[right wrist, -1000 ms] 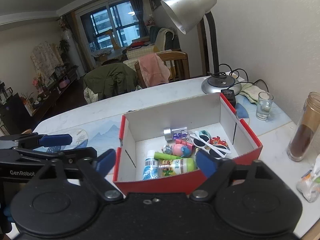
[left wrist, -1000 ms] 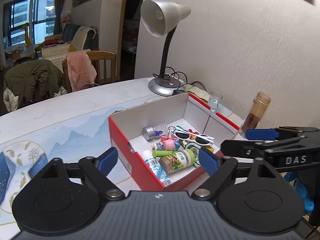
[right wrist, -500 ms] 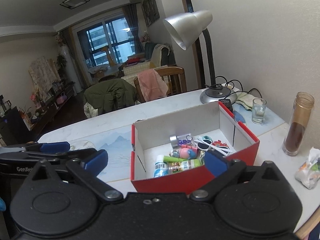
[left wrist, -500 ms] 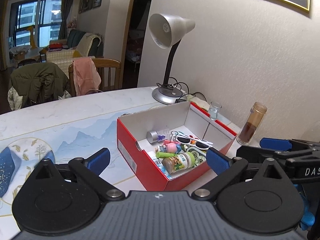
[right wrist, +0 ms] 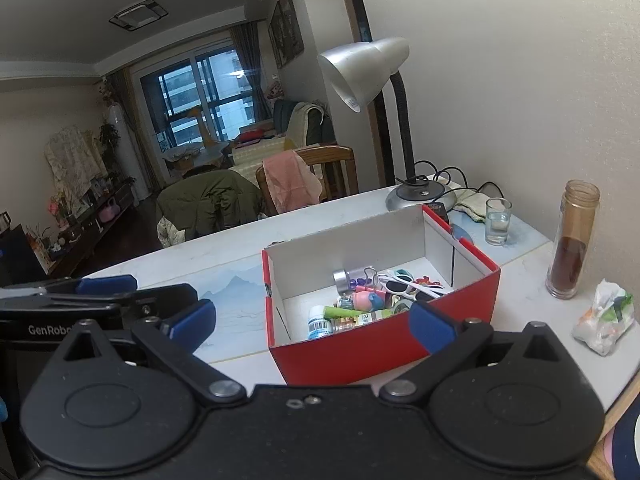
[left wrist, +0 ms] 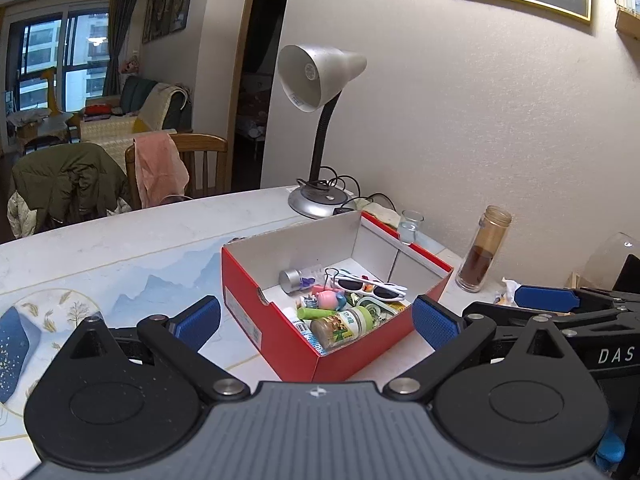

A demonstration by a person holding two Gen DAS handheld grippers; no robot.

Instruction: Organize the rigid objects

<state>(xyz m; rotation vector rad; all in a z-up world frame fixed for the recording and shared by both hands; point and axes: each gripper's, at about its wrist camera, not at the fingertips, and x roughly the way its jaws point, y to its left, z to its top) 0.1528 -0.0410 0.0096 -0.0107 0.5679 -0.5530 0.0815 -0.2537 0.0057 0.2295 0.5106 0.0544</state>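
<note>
Red shoebox (left wrist: 304, 344) sits on the table (left wrist: 132, 236) near the desk lamp (left wrist: 320, 76), filled with sunglasses (left wrist: 370, 286), bottles and small toys. Only the right wrist view shows a crumpled wrapper (right wrist: 606, 316), right of the box. Left gripper (left wrist: 316, 322) and right gripper (right wrist: 312, 322) both spread wide, empty, angled down at the box from its near side.
</note>
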